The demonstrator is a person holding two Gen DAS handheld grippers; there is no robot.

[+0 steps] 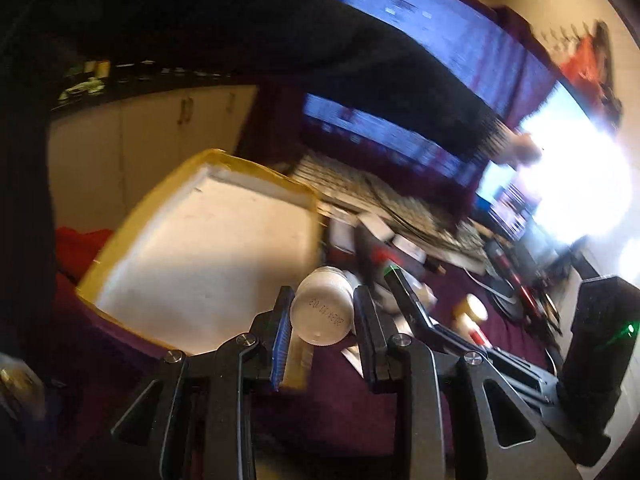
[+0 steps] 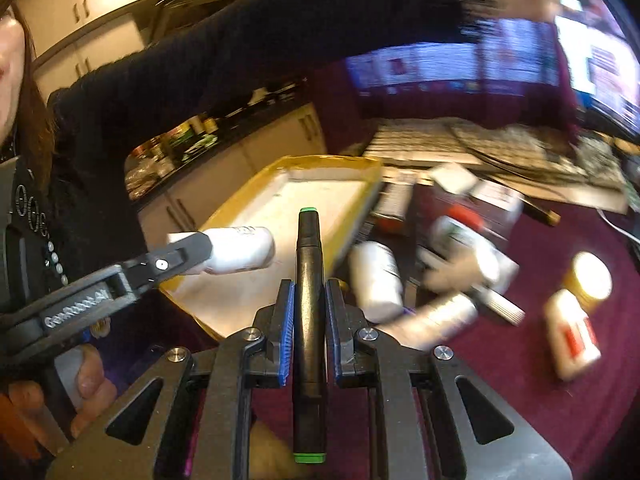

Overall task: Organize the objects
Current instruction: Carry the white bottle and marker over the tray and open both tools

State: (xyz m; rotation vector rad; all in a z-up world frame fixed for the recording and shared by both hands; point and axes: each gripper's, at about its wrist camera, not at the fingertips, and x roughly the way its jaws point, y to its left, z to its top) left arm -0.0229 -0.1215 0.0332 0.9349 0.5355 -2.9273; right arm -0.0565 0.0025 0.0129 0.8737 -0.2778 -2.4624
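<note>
Blurring hides desk clutter [image 2: 460, 264]; L gripper [image 1: 322, 316] clamps bottle [image 1: 323, 312].

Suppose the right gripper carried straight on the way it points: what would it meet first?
Probably the yellow-rimmed tray: the right gripper, clamped on a black marker, aims at its white floor. Depth is unclear.

Blurred clutter, hidden labels

We cannot read the smeared monitors [image 1: 420, 20] or the labels on the loose bottles [image 2: 376, 276] (motion blur throughout); the black sleeve [image 2: 248, 40] hides the background, and the box [image 1: 200, 240] loses its near corner behind the gripper.
</note>
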